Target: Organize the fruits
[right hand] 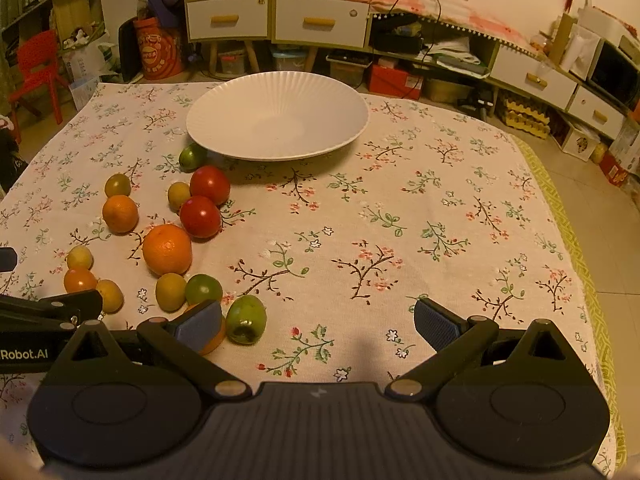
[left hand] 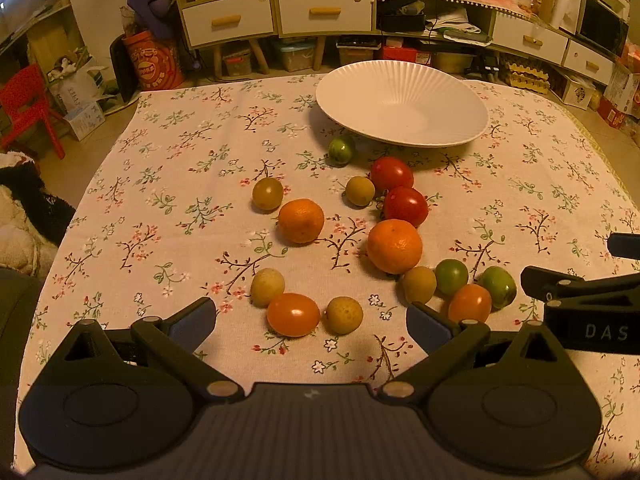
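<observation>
- Our left gripper (left hand: 311, 320) has its jaws spread wide and empty, with an oval orange tomato (left hand: 293, 314) lying between them, long axis crosswise.
- Our right gripper (right hand: 318, 322) is likewise released over bare cloth.
- Other fruits scatter across the desk (right hand: 440, 208); the white plate (right hand: 276, 114) beyond holds nothing.

Left gripper (left hand: 311, 322): jaws wide apart, nothing held, low over the floral tablecloth (left hand: 160, 184). An orange tomato (left hand: 293, 314) lies between the fingertips. Scattered fruit beyond. White plate (left hand: 402, 109) at the far side, empty. Right gripper (left hand: 576, 292) at right edge.
</observation>
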A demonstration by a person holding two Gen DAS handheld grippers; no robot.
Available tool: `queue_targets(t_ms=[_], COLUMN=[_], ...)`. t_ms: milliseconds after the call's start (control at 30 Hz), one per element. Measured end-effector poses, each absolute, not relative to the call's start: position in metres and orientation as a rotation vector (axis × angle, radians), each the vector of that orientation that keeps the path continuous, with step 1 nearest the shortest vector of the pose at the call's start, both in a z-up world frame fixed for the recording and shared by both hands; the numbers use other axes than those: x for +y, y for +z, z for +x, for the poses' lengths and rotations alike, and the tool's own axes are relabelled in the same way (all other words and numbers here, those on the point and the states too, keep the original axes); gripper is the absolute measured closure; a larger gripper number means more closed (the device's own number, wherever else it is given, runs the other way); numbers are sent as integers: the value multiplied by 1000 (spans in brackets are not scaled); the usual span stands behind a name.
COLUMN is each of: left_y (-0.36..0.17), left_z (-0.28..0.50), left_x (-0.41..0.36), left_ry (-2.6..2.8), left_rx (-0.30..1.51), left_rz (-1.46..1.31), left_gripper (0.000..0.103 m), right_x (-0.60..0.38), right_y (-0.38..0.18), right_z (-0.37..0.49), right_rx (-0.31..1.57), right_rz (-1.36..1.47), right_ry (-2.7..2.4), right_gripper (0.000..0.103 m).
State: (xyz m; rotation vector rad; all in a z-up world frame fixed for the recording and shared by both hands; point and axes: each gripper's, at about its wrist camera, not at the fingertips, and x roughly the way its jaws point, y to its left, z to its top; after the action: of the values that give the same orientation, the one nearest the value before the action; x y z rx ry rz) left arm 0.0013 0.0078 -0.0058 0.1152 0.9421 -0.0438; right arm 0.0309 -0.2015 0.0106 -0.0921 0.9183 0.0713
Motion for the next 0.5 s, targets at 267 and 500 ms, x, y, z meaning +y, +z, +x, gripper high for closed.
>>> queue_targets(t_ms=[267, 500], left_y=[-6, -6], left_z=[1, 1], left_x=[9, 11], left_ry=[-42, -43], left_rx=[943, 944], left_rz=[114, 112], left_gripper=[0, 0], right_x=[-201, -201], right_y=[11, 10], right_z=[31, 31], right_rx=[918, 918], right_rz=[-92, -92], right_ry=[71, 72], right_gripper=[0, 0])
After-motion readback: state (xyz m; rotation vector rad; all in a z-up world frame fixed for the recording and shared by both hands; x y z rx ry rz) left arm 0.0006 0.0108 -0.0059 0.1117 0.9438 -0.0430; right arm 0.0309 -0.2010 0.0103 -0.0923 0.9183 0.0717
